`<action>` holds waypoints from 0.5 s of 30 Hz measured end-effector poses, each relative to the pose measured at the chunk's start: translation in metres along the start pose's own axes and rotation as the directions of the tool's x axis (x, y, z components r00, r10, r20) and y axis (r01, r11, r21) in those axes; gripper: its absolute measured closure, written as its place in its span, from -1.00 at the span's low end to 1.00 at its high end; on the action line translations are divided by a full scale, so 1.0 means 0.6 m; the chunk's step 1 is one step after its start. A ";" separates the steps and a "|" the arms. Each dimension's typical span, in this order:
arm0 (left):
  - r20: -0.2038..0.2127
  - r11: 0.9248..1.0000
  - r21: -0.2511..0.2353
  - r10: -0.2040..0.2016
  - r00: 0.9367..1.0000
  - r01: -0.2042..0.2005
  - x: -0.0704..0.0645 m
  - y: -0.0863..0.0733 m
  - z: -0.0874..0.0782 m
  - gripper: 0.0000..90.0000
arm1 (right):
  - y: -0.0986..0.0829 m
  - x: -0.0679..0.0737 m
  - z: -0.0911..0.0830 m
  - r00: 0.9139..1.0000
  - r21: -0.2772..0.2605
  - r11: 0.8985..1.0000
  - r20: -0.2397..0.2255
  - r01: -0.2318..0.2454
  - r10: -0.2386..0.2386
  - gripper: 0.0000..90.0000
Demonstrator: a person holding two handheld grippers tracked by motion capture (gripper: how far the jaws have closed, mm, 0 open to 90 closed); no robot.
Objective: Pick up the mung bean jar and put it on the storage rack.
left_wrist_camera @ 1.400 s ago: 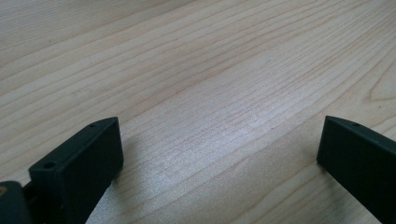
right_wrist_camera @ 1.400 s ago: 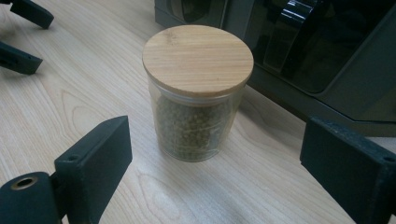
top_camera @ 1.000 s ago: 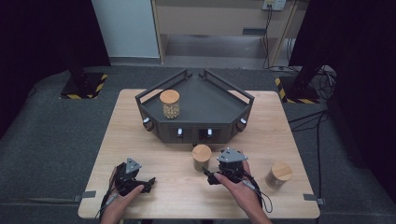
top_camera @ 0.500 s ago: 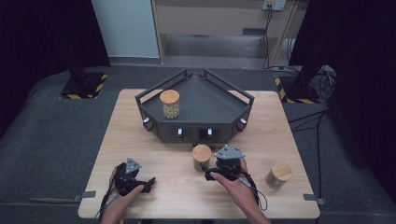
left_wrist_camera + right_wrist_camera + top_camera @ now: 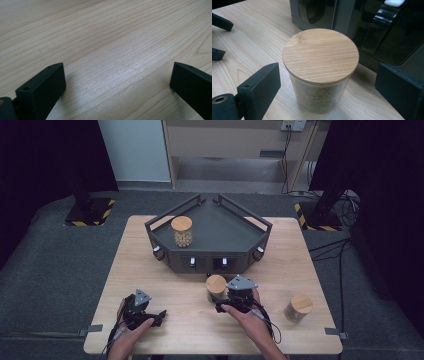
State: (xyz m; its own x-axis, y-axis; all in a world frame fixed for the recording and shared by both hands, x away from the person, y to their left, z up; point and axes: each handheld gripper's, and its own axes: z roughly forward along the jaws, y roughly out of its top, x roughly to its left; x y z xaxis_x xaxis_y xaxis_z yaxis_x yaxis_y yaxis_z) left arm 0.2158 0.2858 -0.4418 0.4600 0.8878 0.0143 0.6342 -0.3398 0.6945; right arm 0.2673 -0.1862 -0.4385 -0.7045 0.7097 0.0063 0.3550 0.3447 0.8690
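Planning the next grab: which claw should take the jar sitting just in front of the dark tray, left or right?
Right. The right claw is open with its jaws on either side of the jar, not yet touching it. The left claw is open over bare table, well off to the jar's left in the high view.

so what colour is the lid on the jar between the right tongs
Light bamboo tan with fine straight grain on the round wooden lid, clearest in the right gripper view.

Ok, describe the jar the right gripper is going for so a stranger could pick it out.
Find the dark angular tray on the wooden table. Just before its front wall stands a glass jar with a bamboo lid. Unlike the other two jars, it sits between the right gripper's open jaws.
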 end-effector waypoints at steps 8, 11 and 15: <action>0.000 1.000 0.000 0.000 1.000 0.000 0.000 0.000 0.000 -1.00 | -0.009 -0.001 0.016 1.000 -0.006 1.000 -0.014 -0.020 0.020 -0.86; 0.000 1.000 0.000 0.000 1.000 0.000 0.000 0.000 0.000 -1.00 | -0.009 0.000 0.021 0.999 -0.009 1.000 -0.024 -0.023 0.022 -0.86; 0.000 1.000 0.000 0.000 1.000 0.000 0.000 0.000 0.000 -1.00 | -0.010 0.001 0.032 0.999 -0.010 1.000 -0.033 -0.028 0.028 -0.84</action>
State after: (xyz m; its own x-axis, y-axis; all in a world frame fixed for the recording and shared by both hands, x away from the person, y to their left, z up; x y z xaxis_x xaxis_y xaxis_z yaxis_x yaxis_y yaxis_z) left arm 0.2157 0.2858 -0.4419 0.4597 0.8880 0.0145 0.6340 -0.3396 0.6947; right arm 0.2764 -0.1759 -0.4530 -0.7139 0.6987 0.0467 0.3689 0.3185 0.8732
